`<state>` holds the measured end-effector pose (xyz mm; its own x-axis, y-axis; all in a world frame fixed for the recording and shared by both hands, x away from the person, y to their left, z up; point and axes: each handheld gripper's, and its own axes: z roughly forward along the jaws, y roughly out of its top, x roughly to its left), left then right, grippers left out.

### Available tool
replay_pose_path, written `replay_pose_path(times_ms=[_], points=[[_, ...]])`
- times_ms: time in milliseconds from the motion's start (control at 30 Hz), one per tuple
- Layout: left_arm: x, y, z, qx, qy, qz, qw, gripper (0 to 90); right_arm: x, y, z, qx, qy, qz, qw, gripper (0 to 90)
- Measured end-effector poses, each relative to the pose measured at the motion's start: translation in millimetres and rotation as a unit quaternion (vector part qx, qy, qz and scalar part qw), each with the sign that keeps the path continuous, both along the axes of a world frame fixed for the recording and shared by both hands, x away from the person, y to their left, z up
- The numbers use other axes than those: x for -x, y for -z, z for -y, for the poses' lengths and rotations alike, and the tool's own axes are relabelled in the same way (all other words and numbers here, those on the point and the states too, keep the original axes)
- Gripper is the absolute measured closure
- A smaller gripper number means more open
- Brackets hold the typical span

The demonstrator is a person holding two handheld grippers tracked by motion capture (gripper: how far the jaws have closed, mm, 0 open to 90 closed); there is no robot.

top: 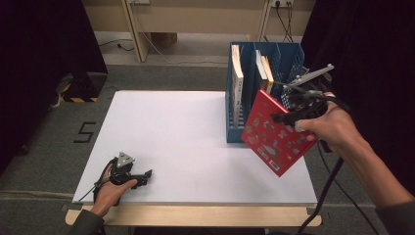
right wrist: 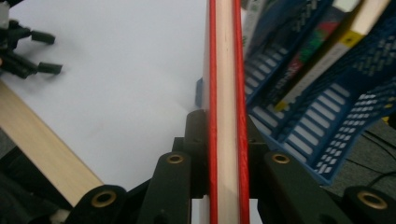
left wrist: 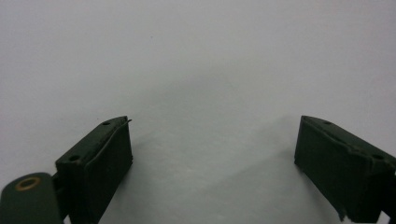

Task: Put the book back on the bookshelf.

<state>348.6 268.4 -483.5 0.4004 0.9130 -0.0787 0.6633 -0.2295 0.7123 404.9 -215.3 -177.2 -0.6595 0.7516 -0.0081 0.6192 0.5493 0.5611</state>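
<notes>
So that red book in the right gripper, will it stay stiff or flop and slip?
The red book probably stays stiff: it hangs tilted without bending. Gripped near one edge by the right gripper, it may swing. Its cover looks glossy, so possibly slippery.

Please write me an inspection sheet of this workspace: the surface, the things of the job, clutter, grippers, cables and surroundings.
Surface: white board on a wooden table; bare where it shows.
Job's things: red book held tilted in the air in front of the blue file rack; the rack stands at the board's far right and holds several upright books.
Clutter: nothing seen.
Grippers: right gripper shut on the red book, fingers pressing both covers; left gripper open, nothing between its fingers, resting low at the near left of the board.
Cables: a black cable trails from the right gripper past the table's near edge.
Surroundings: grey carpet, black curtains both sides, a "5" marked on the floor.
</notes>
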Motion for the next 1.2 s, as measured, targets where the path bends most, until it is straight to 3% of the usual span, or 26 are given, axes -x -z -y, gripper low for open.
replay_pose_path(times_ms=[400, 633, 900, 1200], points=[[-0.1, 0.1, 0.4, -0.002, 0.0, 0.001, 1.0, 10.2, -15.0, -18.9, 37.4, 0.019, 0.062, 0.031, 0.9974, 79.3], [-0.1, 0.1, 0.5, -0.002, 0.0, 0.0, 1.0, 10.1, -26.3, -29.8, 53.7, 0.03, 0.096, 0.035, 0.9943, 79.2], [-0.2, 0.1, 0.3, -0.003, 0.001, 0.0, 1.0, 10.2, -53.2, -29.8, 63.5, 0.054, 0.128, 0.016, 0.9902, 79.0], [-0.2, 0.1, 0.3, -0.003, 0.001, 0.001, 1.0, 10.1, -89.6, -37.6, 63.4, 0.084, 0.157, 0.027, 0.9836, 79.1]])
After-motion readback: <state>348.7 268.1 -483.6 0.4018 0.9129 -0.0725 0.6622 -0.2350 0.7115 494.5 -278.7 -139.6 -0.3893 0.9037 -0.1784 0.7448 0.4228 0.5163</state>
